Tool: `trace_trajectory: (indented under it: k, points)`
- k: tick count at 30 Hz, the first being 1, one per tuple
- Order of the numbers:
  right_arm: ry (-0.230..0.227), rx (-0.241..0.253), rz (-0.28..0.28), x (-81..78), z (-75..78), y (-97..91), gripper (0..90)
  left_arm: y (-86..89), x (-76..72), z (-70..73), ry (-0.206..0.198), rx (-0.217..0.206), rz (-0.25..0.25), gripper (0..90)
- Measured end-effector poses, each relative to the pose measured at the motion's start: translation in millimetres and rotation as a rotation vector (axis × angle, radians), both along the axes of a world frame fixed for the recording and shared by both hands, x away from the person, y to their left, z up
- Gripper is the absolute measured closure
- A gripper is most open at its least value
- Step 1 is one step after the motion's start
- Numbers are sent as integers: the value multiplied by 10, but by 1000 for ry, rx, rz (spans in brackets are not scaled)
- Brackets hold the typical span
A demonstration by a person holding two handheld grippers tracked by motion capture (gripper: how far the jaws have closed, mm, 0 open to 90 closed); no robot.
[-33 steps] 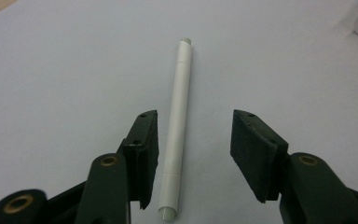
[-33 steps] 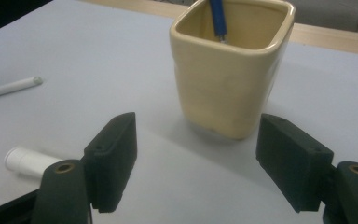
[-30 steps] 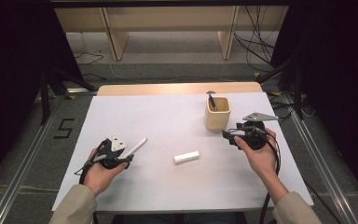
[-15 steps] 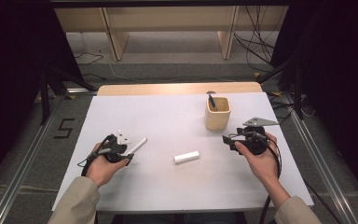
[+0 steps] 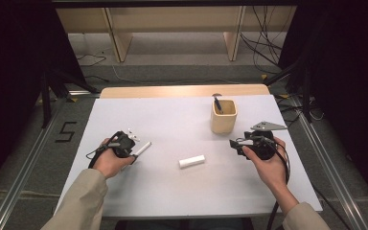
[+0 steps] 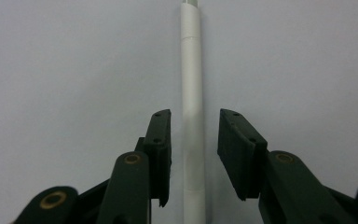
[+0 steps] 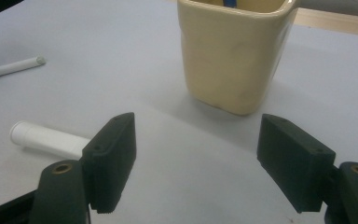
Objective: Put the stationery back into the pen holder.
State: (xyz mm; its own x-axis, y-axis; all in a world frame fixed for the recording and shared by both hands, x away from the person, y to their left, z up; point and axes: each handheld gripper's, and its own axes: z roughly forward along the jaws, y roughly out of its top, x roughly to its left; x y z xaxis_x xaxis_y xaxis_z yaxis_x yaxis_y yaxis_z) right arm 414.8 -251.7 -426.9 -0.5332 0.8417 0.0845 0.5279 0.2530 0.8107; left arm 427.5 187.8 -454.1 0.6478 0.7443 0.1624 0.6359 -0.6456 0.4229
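**Pen between my left tool's jaws, grip not yet made**

Progress is early, as I judge it. My left tool (image 5: 135,149) sits at about eight o'clock on the counter (image 5: 172,191), and its jaws have just been closing around the long white pen (image 6: 191,116). That pen runs straight up between them in the left gripper view, lying flat on the sheet, with a gap on each side, so nothing is pinched yet. My right tool (image 5: 233,143) waits at about four o'clock, jaws wide apart and empty, facing the cream cup (image 7: 233,51).

One dark pen (image 5: 218,104) already stands in that cup, at about one o'clock. A short white tube (image 5: 192,161) lies loose near the middle, untouched. I reckon what is left is closing on the long pen, lifting it and carrying it to the cup, then probably the tube.

The counter is covered in plain white, with a wooden edge showing at twelve o'clock. Beyond it are a grey floor, wooden shelf legs, loose black cables and dark curtains at either side.
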Motion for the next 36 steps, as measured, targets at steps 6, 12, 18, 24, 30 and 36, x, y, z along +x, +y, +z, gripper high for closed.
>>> trace_trajectory:
  k: [6,12,18,24,30,36]
  points:
    - [-3,1,-2,-2,-2,7,291,-30,75,-3,42,41,-22,657]
    - [-3,2,-3,1,-1,-2,291,-51,126,-31,78,61,-30,662]
    - [-2,3,-2,-2,-2,-2,291,-59,171,-60,109,75,-32,667]
    - [0,3,-4,-2,-6,2,290,-79,207,-63,128,81,-33,673]
    - [-2,0,-3,-1,-9,3,290,-96,252,-56,146,91,-44,680]
    - [-2,1,-4,0,-12,5,290,-107,291,-72,168,100,-48,691]
